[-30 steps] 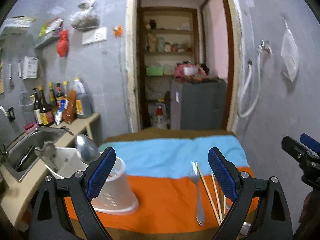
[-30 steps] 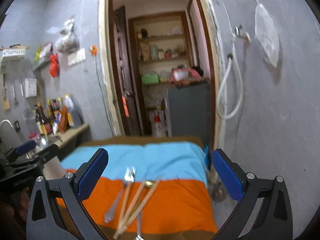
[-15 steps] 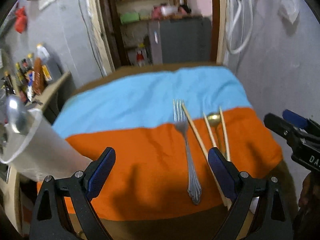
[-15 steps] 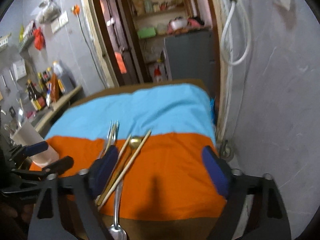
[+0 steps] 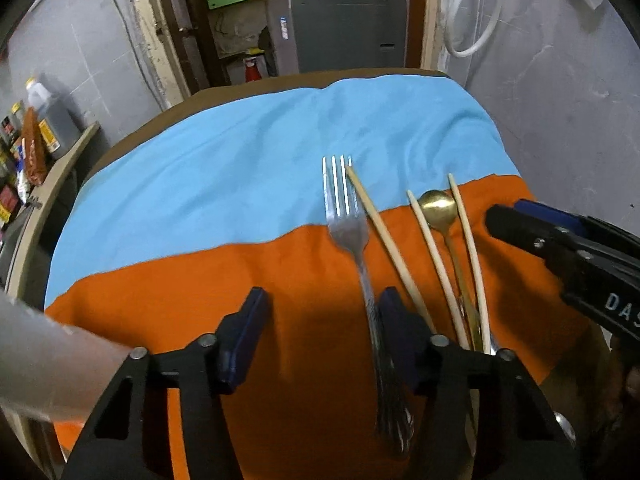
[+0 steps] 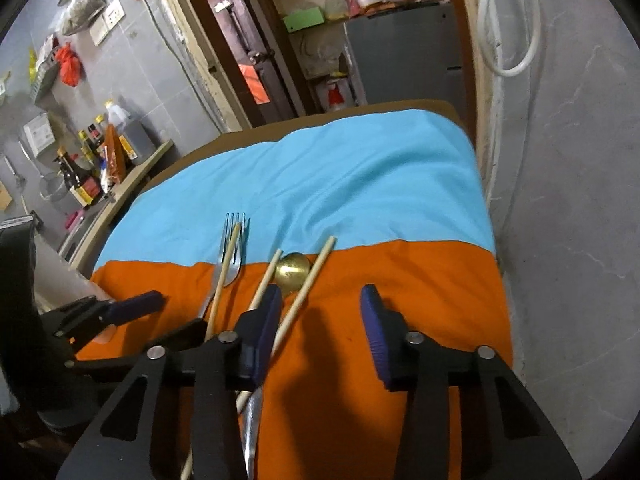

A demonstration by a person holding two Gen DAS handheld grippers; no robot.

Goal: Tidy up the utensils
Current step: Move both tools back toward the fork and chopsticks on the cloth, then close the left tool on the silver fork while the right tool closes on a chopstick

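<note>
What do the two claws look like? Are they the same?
Yes, they match. The left claw and right claw each have black angular plastic arms with round silver screws and dark blue ridged pads on the fingers. White letters, "DAS", show on the right one's side in the left view.

Place: I read this as a home kitchen.
Counter: dark glass sauce bottles (image 6: 80, 184) crowd a beige worktop (image 6: 140, 168).
Doorway: a pantry shelf with a green plastic box (image 6: 304, 19).
Appliance: a grey metal fridge (image 5: 336, 28).
Walls: grey tile (image 6: 152, 80).
</note>
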